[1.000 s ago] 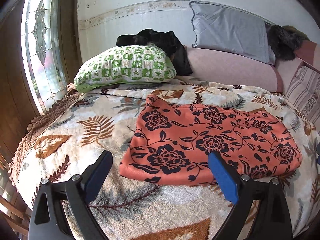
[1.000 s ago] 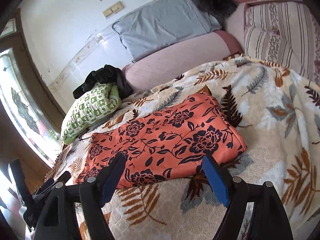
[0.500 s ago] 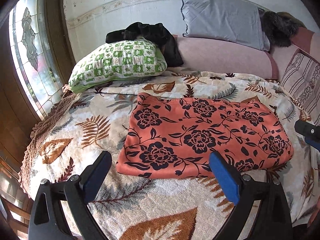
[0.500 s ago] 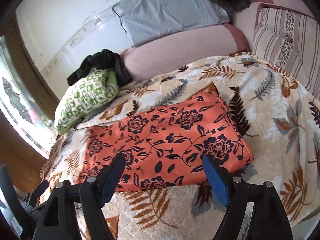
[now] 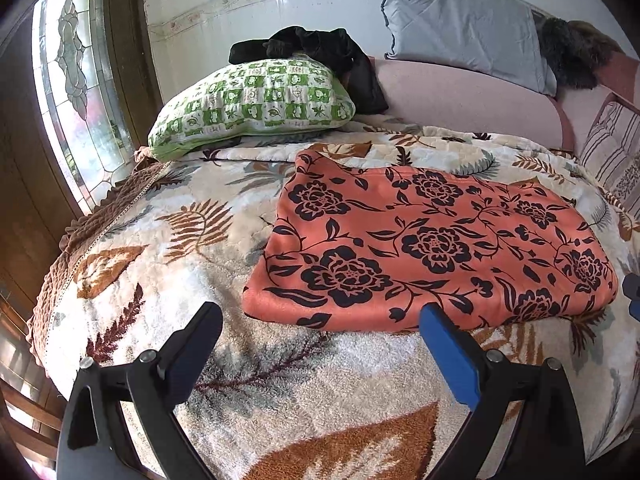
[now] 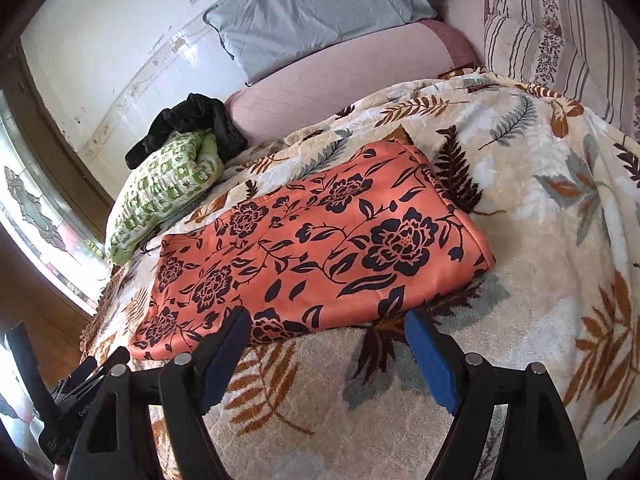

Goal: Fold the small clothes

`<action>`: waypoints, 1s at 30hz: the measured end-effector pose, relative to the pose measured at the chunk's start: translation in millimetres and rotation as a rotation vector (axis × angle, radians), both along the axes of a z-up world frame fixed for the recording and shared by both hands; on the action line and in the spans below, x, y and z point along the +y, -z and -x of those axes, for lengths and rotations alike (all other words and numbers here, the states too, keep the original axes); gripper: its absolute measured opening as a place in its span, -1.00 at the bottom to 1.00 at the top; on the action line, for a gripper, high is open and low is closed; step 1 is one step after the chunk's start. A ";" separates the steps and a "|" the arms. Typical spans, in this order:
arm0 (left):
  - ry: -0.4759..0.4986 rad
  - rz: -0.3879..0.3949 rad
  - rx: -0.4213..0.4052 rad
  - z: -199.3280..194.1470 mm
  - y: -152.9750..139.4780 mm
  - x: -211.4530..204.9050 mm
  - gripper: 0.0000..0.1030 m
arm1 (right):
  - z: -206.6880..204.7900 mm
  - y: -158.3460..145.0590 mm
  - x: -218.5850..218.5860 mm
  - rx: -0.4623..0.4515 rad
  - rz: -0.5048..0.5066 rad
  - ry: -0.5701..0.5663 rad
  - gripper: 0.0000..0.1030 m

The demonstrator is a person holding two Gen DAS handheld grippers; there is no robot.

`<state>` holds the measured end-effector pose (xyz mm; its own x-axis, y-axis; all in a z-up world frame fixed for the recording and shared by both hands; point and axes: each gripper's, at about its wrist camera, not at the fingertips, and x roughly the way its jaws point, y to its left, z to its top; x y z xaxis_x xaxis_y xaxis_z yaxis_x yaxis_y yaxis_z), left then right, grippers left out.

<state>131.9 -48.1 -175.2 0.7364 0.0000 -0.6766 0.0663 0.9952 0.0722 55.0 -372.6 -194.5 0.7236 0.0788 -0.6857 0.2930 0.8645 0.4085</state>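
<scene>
An orange garment with black flowers (image 5: 432, 244) lies flat in a folded rectangle on the leaf-patterned blanket (image 5: 192, 240). My left gripper (image 5: 320, 320) hovers open just short of its near edge, with nothing between the blue pads. In the right wrist view the same garment (image 6: 320, 248) lies ahead, and my right gripper (image 6: 328, 328) stands open at its near edge, also holding nothing. The tip of the right gripper shows at the right border of the left wrist view. The left gripper shows at the lower left of the right wrist view.
A green checked pillow (image 5: 252, 104) with a black garment (image 5: 320, 48) on it lies at the back left. A grey pillow (image 5: 460, 28) leans on the wall over a pink bolster (image 5: 460, 96). A striped cushion (image 6: 560, 32) is at the right, a stained-glass window (image 5: 76, 92) at the left.
Both grippers backed away from the garment a little, then came forward and down toward its near edge again. The garment has not moved, and both grippers stay open.
</scene>
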 end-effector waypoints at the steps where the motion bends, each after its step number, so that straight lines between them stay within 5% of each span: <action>1: 0.000 0.017 0.002 -1.7 -0.2 1.6 0.91 | -1.6 1.6 0.3 0.003 -0.007 0.000 0.60; 30: 0.023 0.047 0.076 -23.2 22.4 -8.1 0.91 | -18.1 24.4 -18.6 0.073 -0.023 0.037 0.60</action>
<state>155.1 -56.2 -197.7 0.6822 -0.0492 -0.7295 0.0927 0.9955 0.0196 73.1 -391.2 -218.9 0.6742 0.0691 -0.7353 0.3546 0.8431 0.4044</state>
